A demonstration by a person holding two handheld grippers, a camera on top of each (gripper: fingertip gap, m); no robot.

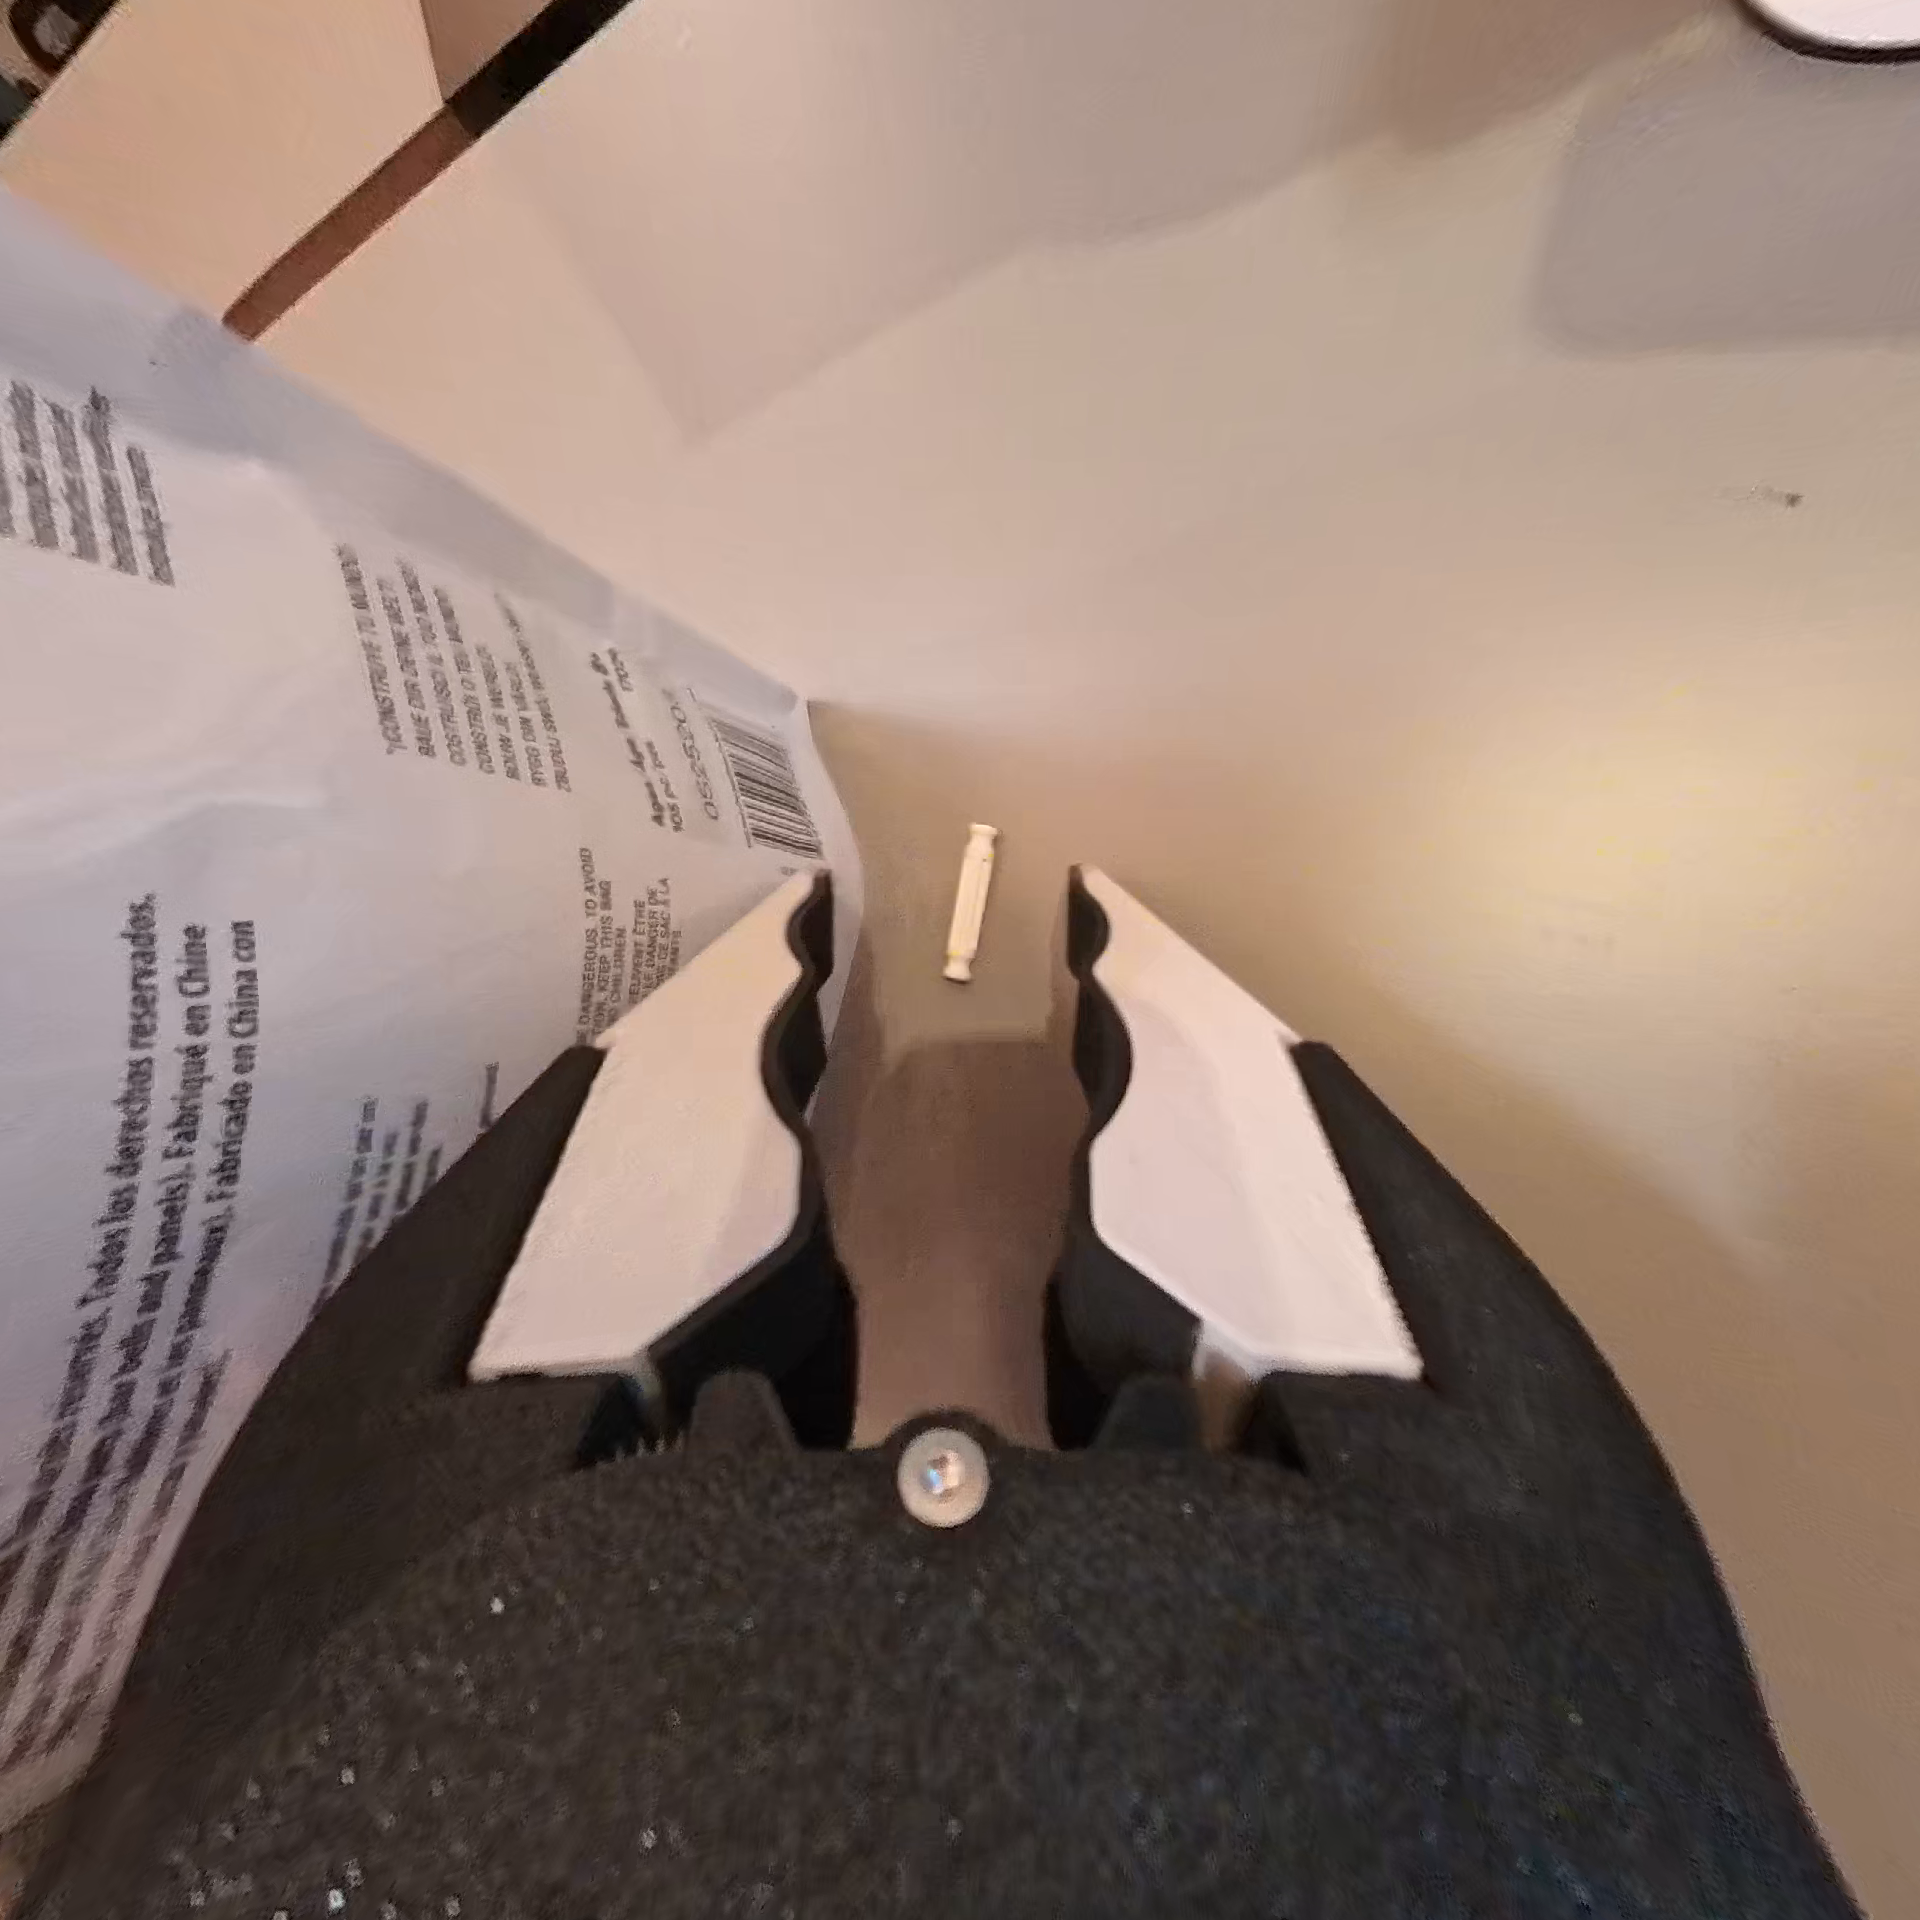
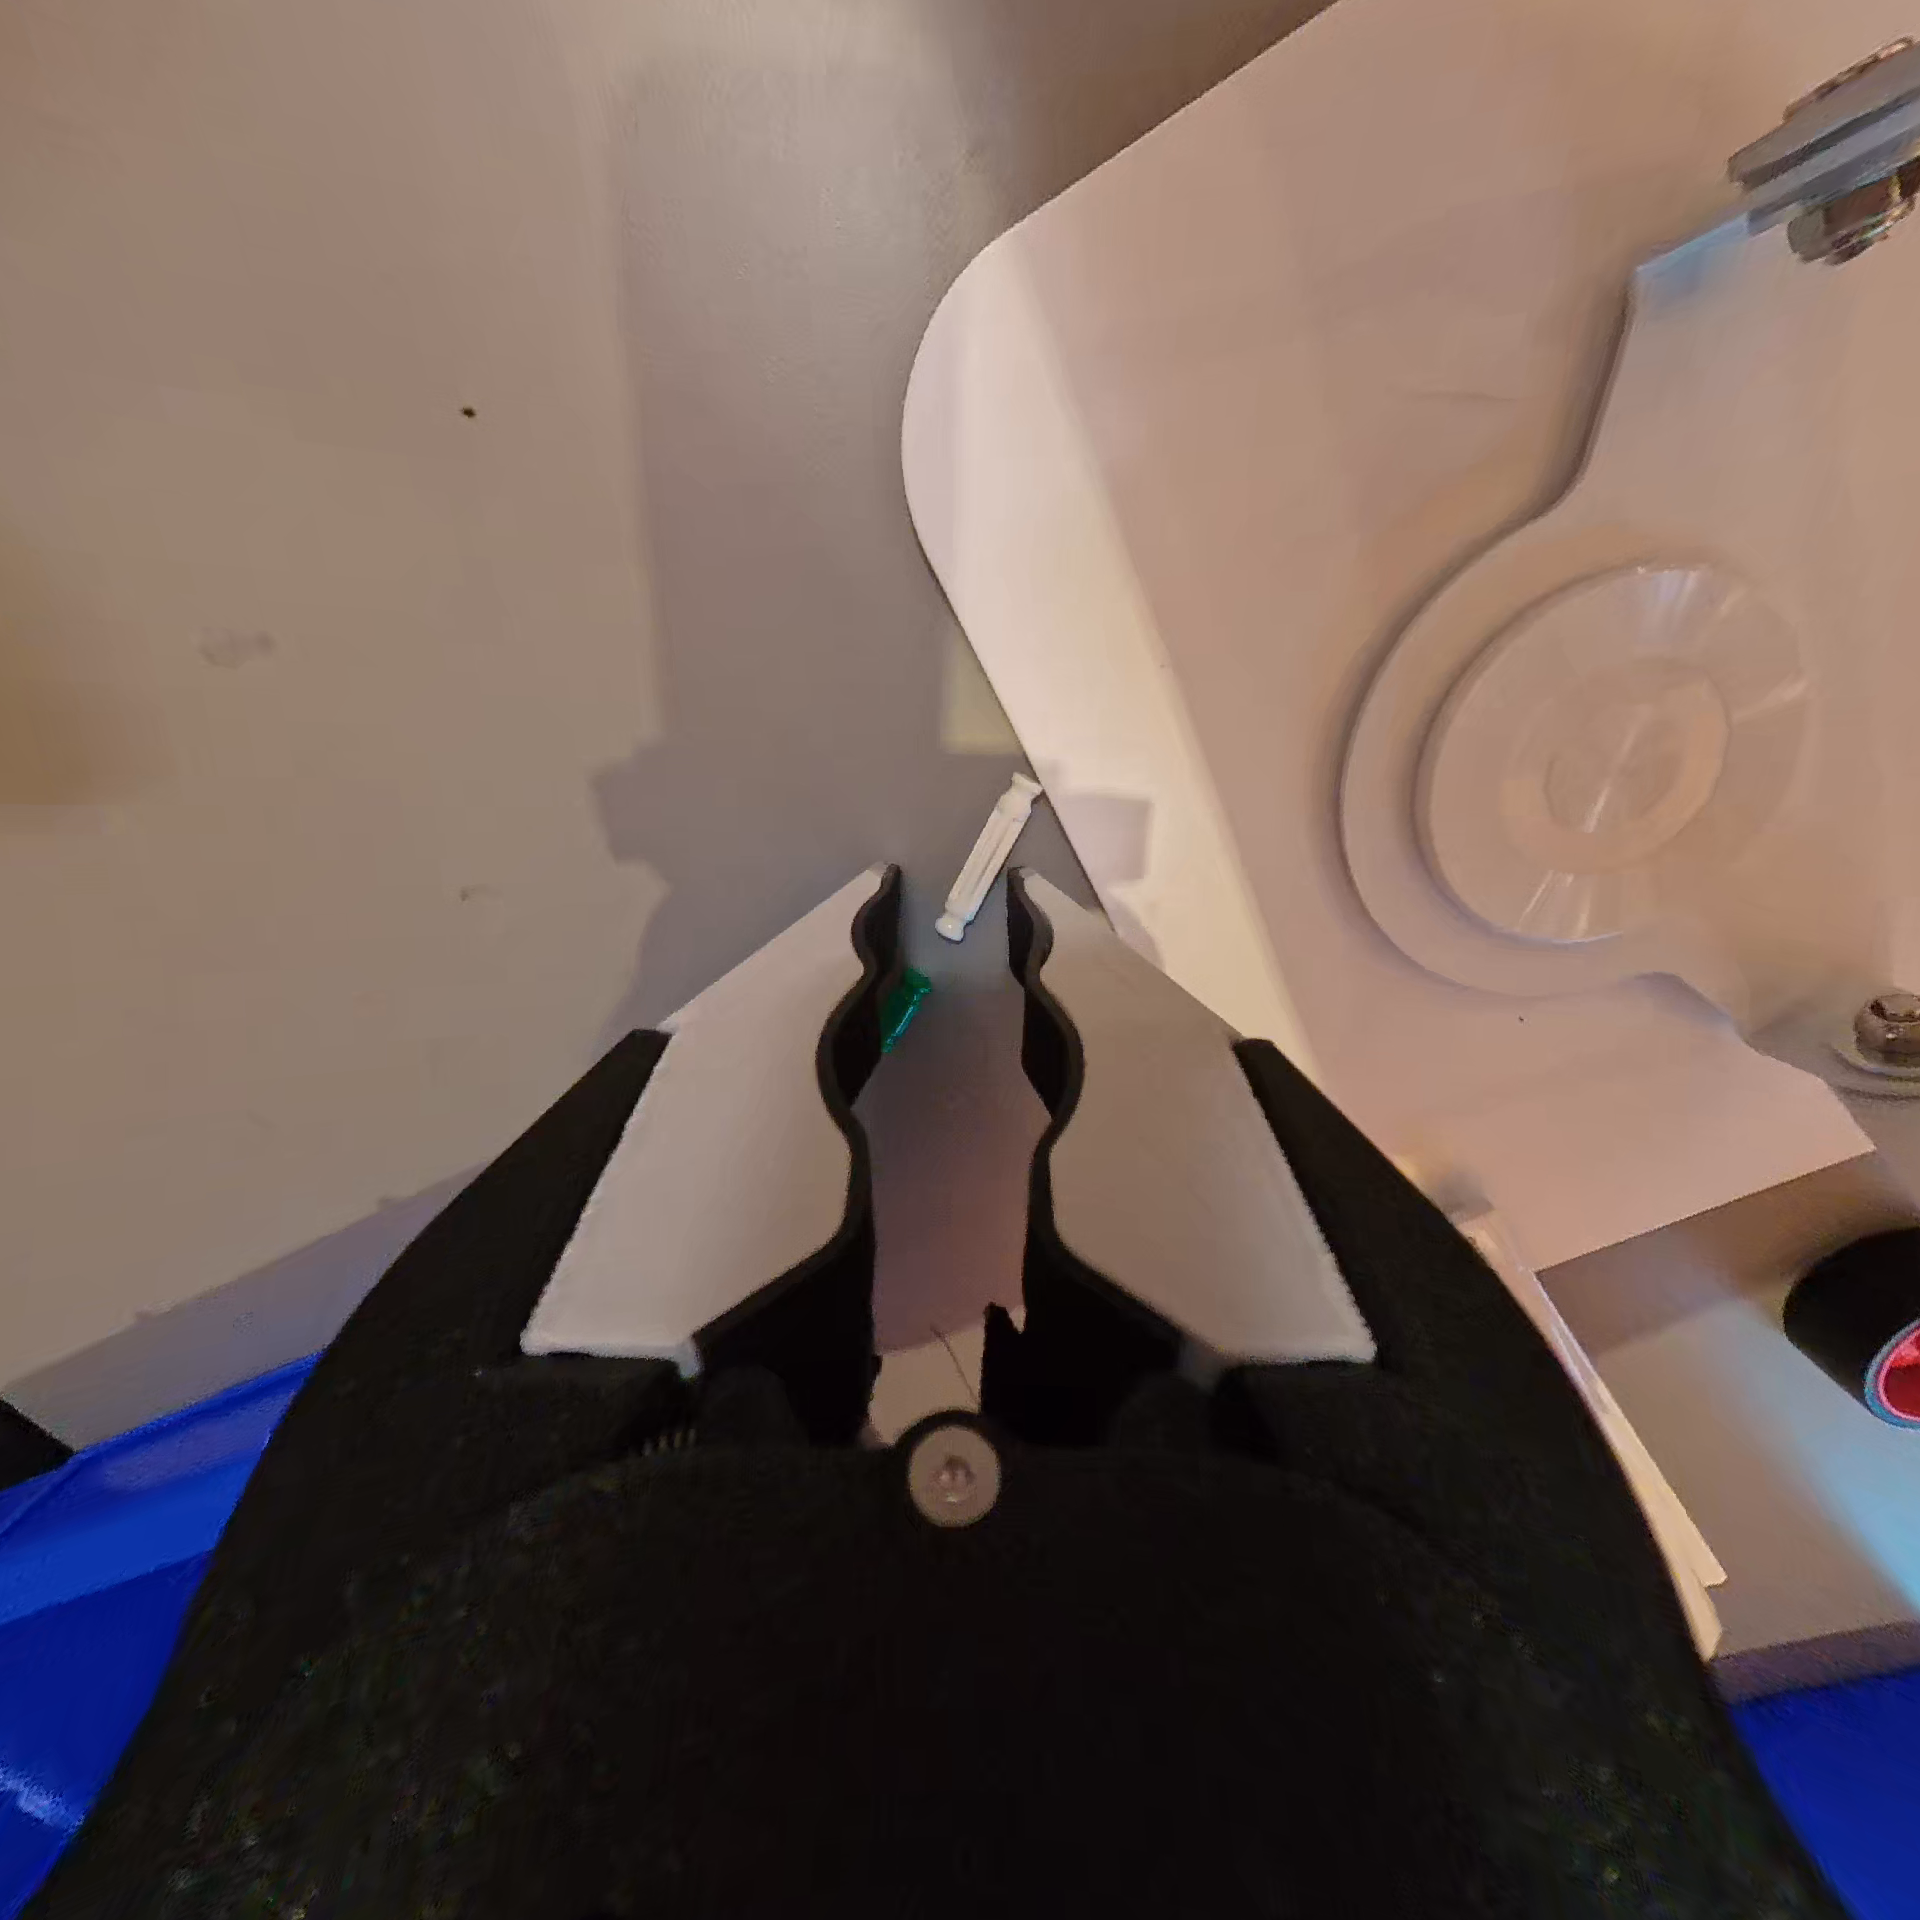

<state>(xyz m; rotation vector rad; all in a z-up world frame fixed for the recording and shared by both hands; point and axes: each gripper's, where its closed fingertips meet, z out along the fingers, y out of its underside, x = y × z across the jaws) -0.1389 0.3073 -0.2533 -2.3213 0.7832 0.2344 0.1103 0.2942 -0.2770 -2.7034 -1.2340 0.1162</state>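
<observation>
In the left wrist view, a small white plastic rod (image 1: 969,902) lies on the beige table (image 1: 1351,727), between and just beyond my fingertips. My left gripper (image 1: 948,894) is open and empty, low over the table. A white plastic bag with black print (image 1: 312,779) lies against the left finger. In the right wrist view, a similar small white rod (image 2: 985,862) lies on the table just past my fingertips. My right gripper (image 2: 951,883) is open and empty. A small green piece (image 2: 902,1010) shows beside the left finger, partly hidden by it.
A large white device with a round clear disc and metal bolts (image 2: 1455,623) stands close on the right in the right wrist view. A blue surface (image 2: 94,1558) and a dark roll (image 2: 1860,1320) sit near the bottom. Cardboard boxes (image 1: 520,208) stand behind the bag. My hands' fingertips stand some 25 centimetres from each other.
</observation>
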